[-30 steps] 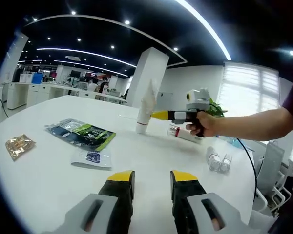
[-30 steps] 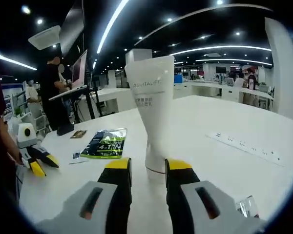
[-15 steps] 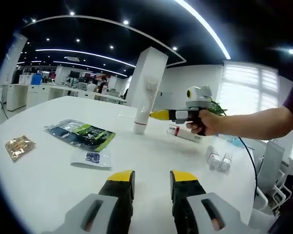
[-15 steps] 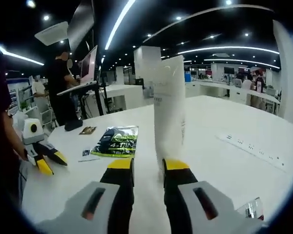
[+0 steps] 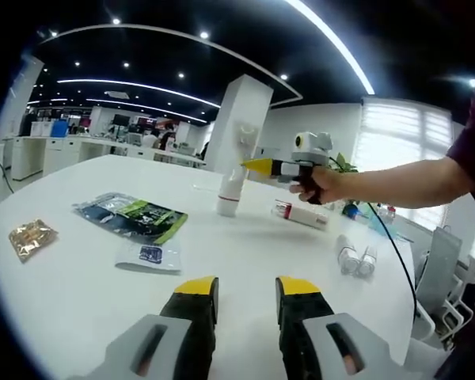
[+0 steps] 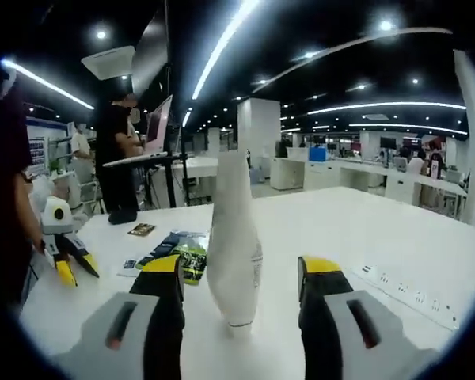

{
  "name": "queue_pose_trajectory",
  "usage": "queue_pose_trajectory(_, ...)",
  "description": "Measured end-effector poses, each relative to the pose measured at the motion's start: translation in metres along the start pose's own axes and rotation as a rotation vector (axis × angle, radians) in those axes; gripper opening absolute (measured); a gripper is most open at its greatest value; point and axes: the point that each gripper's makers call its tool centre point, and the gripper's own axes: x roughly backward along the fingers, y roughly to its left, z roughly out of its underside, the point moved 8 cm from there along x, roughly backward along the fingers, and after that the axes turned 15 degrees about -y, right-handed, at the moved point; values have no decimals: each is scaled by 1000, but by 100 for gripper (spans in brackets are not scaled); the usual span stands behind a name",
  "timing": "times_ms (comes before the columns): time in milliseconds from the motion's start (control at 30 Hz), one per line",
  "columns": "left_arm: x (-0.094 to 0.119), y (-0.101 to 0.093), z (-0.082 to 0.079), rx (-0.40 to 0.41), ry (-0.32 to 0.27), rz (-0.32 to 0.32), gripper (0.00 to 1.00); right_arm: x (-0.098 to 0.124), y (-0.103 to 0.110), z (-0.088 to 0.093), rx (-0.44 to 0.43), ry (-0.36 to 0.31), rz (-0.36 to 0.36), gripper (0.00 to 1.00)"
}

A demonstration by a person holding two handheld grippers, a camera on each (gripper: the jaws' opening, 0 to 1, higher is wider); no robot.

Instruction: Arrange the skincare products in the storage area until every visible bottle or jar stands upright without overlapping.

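The tall white plastic squeeze tube (image 6: 234, 237) is seen standing on its cap on the white tabletop (image 6: 396, 237), its long axis upright. In the right gripper view it rises directly between the two yellow-tipped fingers (image 6: 320, 269) of the right gripper (image 6: 241, 269), with a clear gap on either side. The jaws are spread wide and nothing is held. The tube is judged to be free-standing and released.

In the left gripper view the same tube (image 5: 236, 170) stands well ahead of the left gripper (image 5: 247, 286), whose jaws are parted a little and hold nothing. The right gripper (image 5: 257, 165) is seen there at the tube's upper part, held by a hand (image 5: 321, 184).

Lying products are left on the table beyond and to the right of the left fingers. A white tube with a red band (image 5: 301, 215) lies on its side just past the standing tube. Two small clear bottles (image 5: 355, 260) lie side by side nearer the right edge, their long axes roughly along the line of the left fingers. Both are judged nearer to the right gripper than to the left, so that arm is better placed for the next pick.

The dark green foil pouch (image 5: 131, 215), small white sachet (image 5: 149, 256) and gold sachet (image 5: 30, 236) lie flat to the left of the left fingers.
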Motion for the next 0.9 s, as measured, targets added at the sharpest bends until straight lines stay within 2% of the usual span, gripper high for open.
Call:
queue_pose_trajectory(33, 0, 0, 0, 0, 0, -2, 30, -4, -1, 3, -26, 2, -36, 60)
queue_pose_trajectory(100, 0, 1, 0, -1, 0, -6, 30, -8, -4, 7, -24, 1, -58, 59)
queue_pose_trajectory(133, 0, 1, 0, 0, -1, -7, 30, -10, -6, 10, -36, 4, -72, 56)
queue_pose_trajectory(167, 0, 1, 0, 0, 0, -8, 30, -13, -4, 10, -84, -18, -106, 52)
queue_pose_trajectory(233, 0, 1, 1, 0, 3, -8, 30, -16, -1, 8, -124, -59, -143, 44)
queue_pose_trajectory(333, -1, 1, 1, 1, 6, -9, 30, -19, -3, 12, -113, -51, -167, 32)
queue_pose_trajectory(367, -1, 1, 1, 1, 7, -9, 30, -19, -5, 12, -107, -56, -155, 32)
queue_pose_trajectory(567, -2, 1, 2, -8, 11, -7, 29, -18, 4, 11, -102, -85, -185, 30)
queue_pose_trajectory(900, -2, 1, 2, -8, 8, -12, 29, -18, 11, 9, -99, -106, -170, 27)
